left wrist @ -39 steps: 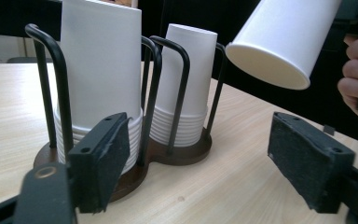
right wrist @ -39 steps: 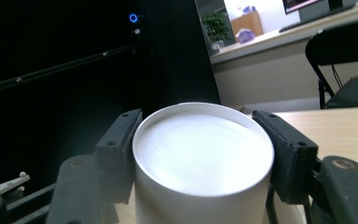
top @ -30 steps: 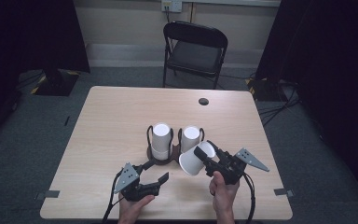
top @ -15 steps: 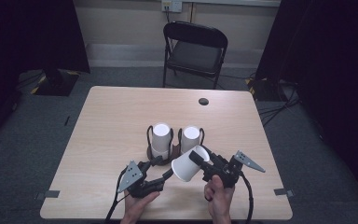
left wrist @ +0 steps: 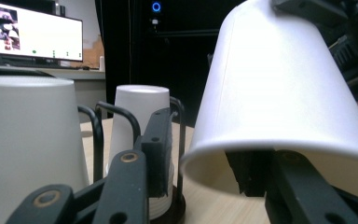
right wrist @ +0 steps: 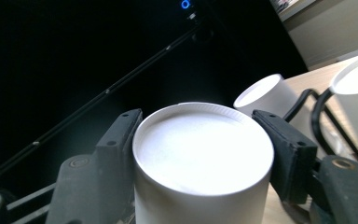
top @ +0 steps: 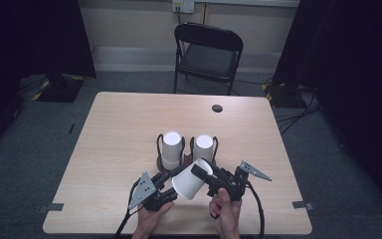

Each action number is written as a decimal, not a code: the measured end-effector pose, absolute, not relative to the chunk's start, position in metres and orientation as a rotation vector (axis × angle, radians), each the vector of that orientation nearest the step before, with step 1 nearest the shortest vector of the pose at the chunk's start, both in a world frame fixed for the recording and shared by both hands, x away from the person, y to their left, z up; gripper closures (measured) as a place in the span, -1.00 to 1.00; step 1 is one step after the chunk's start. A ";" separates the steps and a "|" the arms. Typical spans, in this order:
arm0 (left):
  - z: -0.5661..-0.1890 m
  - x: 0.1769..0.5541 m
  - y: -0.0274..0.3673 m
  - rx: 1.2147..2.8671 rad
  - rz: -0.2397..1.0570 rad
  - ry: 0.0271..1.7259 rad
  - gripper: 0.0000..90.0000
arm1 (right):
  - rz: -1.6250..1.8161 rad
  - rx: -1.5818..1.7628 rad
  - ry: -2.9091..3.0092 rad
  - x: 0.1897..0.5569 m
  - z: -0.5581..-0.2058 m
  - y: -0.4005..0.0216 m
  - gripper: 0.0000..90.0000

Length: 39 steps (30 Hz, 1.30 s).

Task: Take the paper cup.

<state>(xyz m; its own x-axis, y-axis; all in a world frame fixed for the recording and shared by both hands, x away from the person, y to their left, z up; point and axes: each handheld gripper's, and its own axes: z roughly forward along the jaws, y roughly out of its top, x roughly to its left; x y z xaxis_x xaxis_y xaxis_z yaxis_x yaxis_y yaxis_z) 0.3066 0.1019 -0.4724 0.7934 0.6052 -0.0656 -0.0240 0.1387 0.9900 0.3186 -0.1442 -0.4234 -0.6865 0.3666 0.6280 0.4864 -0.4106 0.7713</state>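
The right hand-held gripper point(top: 202, 173) clamped a white paper cup point(top: 191, 179) near its closed base and held it tilted above the tabletop point(top: 119, 129), rim turned toward the left hand-held gripper point(top: 168, 193). That left one's jaws had just been closing with the cup's rim between them; one jaw sat inside the rim, though whether the pads pressed on it was hard to tell. Just behind, two upturned cups point(top: 171, 149) stood in a black wire holder point(top: 159, 147)

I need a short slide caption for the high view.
Right gripper holds a white paper cup tilted toward the left gripper.
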 end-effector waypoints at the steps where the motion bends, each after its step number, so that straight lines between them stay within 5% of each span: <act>1: -0.472 0.306 0.101 1.367 0.494 0.517 0.45 | -2.266 -1.204 -1.660 0.319 -0.424 -0.143 -0.21; 6: -0.469 0.304 0.099 1.348 0.518 0.514 0.48 | -2.243 -1.192 -1.620 0.318 -0.425 -0.139 -0.21; 18: -0.469 0.308 0.107 1.371 0.437 0.510 0.92 | -2.244 -1.290 -1.679 0.320 -0.430 -0.134 -0.34; 39: -0.467 0.307 0.118 1.532 0.373 0.523 0.94 | -2.281 -1.302 -1.937 0.316 -0.431 -0.135 -0.33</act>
